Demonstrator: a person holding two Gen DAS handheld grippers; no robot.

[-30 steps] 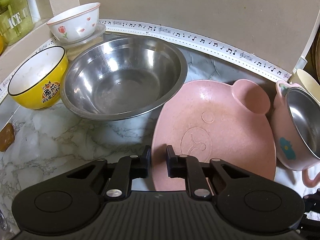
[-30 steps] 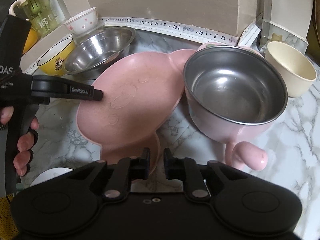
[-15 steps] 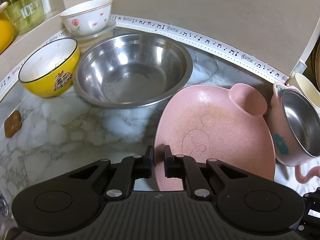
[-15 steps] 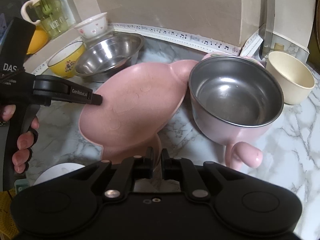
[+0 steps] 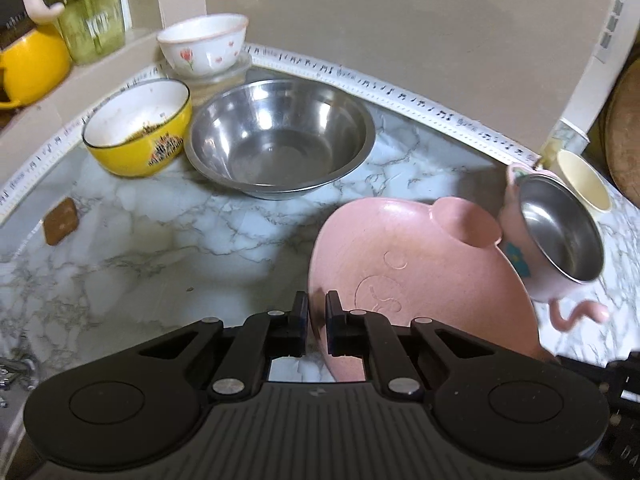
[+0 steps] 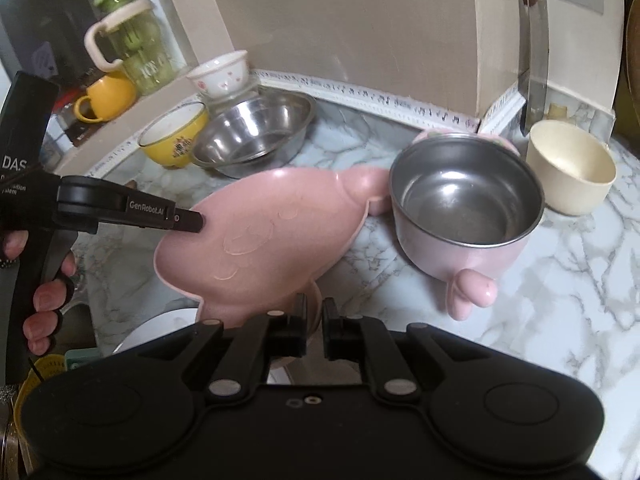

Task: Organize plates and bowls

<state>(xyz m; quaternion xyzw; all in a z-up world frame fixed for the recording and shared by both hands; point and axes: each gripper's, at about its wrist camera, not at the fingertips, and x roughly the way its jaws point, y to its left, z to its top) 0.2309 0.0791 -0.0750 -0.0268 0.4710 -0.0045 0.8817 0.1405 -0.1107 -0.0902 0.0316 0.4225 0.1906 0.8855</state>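
**A:** Marble table (image 5: 168,240) against a beige wall, crowded with dishes. Where's the pink plate (image 6: 272,248)?

**B:** Off the table, tilted, carried by both tools. The left gripper (image 5: 317,320) has its jaws closed on the plate's near rim; the right gripper (image 6: 315,322) has its jaws closed on a rim lobe on the other side. The plate's round ear sits just beside the pink steel-lined bowl (image 6: 468,216), possibly touching it, though that can't be settled from here.

**A:** So what makes this lift go well?

**B:** I'd say keeping both hands rising together, so the plate neither twists nor slips out of those thin edge grips. Level it too, since it leans toward the pink bowl. Clearing that bowl before swinging sideways matters.

**A:** Where should it go?

**B:** That's a guess. The large steel bowl (image 5: 280,148), the yellow bowl (image 5: 138,128) and the white flowered bowl (image 5: 202,46) cluster at the back left; the cream bowl (image 6: 572,172) stands at the right. Open marble in front looks easiest.
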